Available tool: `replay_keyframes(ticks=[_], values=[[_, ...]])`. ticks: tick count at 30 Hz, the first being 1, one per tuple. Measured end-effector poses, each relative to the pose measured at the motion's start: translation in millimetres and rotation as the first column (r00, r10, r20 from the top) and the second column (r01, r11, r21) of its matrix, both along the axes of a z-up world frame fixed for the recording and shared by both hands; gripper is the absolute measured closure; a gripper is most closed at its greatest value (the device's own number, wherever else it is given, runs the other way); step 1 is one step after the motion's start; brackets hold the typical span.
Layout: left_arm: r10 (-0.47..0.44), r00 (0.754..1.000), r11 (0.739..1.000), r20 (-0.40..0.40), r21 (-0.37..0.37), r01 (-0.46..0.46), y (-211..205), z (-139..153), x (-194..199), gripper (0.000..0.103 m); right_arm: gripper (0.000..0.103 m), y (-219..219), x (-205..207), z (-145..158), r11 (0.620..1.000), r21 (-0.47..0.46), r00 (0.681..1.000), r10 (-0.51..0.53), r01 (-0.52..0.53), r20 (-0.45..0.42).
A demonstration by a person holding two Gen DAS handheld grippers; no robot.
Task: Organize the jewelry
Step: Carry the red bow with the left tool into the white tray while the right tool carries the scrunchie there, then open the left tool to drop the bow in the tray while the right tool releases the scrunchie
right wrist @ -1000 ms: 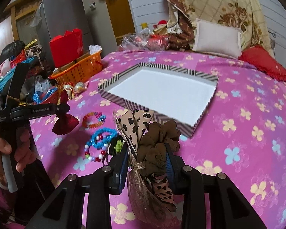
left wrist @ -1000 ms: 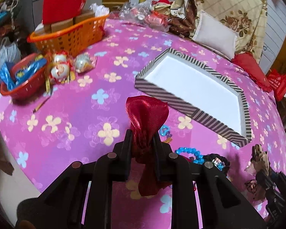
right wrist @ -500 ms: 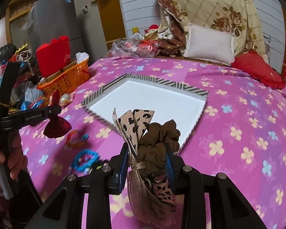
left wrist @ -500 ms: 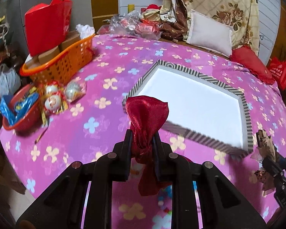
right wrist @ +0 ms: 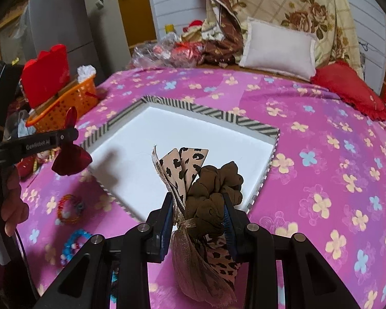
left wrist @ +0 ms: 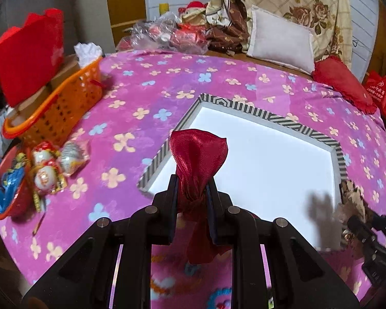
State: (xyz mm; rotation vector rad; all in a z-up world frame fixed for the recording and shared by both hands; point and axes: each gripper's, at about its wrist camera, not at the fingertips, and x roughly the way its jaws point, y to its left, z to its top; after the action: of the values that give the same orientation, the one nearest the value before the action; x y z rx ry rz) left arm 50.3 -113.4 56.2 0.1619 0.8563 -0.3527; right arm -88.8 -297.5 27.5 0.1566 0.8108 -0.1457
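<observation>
the left gripper (left wrist: 191,193) pinches a red satin pouch (left wrist: 198,154) at its tied neck, hanging over the near left edge of the striped tray (left wrist: 270,116). the right gripper (right wrist: 198,219) clamps a gauze pouch stuffed with a brown scrunchie (right wrist: 213,193) and leopard-print pieces (right wrist: 182,167), over the tray's near edge. beaded bracelets (right wrist: 69,208) lie on the bedspread (right wrist: 321,154) just outside the tray's near left corner. likely risk: slick fabric slipping from the narrow pinch, or a release too near the rim dropping a pouch outside.

A flowered pink bedspread (right wrist: 321,134) carries a striped-rimmed tray (right wrist: 257,126), an orange basket (left wrist: 64,103) left of it, bead bracelets (right wrist: 69,209) nearer.
</observation>
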Motion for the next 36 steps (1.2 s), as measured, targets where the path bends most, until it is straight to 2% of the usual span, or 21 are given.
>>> replay_keyframes(ticks=[6,16,18,19,22,23,24,29,36], values=[[0.021,0.996,1.000,-0.090,0.014,-0.020,-17.2,-26.5,35.0,0.085,0.070,-10.8,19.4,-20.6,1.000,0.013,0.998,-0.008,0.009,-0.064],[0.023,0.987,1.000,-0.162,0.021,-0.020,-34.9,-57.9,62.2,0.084,0.070,-12.8,36.7,-41.7,1.000,-0.006,0.991,-0.013,0.012,-0.135],[0.029,0.986,0.999,-0.166,0.037,-0.023,-37.6,-63.7,64.2,0.084,0.067,-10.6,37.7,-42.2,1.000,-0.022,0.990,-0.013,0.010,-0.143],[0.030,0.985,0.999,-0.170,0.040,-0.023,-38.0,-65.9,64.5,0.084,0.062,-10.5,38.0,-42.2,1.000,-0.013,0.990,-0.007,0.005,-0.143],[0.038,0.983,0.998,-0.180,0.046,-0.030,-35.8,-70.4,63.0,0.077,0.048,-7.4,37.0,-38.6,1.000,0.001,0.991,0.009,-0.009,-0.130],[0.037,0.983,0.999,-0.181,0.044,-0.029,-34.7,-70.6,62.9,0.068,0.041,-5.1,35.5,-35.7,1.000,-0.009,0.992,0.008,-0.009,-0.122],[0.037,0.983,0.999,-0.181,0.037,-0.030,-32.5,-69.7,60.7,0.058,0.040,-2.9,33.3,-32.3,1.000,-0.016,0.994,0.006,-0.008,-0.111],[0.029,0.987,1.000,-0.158,-0.003,-0.030,-22.9,-55.1,45.4,0.043,0.040,3.4,16.3,-15.9,1.000,0.008,0.999,0.000,0.000,-0.053],[0.015,0.998,1.000,-0.064,-0.020,-0.017,-8.6,-21.6,10.5,0.039,0.032,17.2,-12.3,2.8,0.999,0.031,0.999,-0.022,0.021,0.023]])
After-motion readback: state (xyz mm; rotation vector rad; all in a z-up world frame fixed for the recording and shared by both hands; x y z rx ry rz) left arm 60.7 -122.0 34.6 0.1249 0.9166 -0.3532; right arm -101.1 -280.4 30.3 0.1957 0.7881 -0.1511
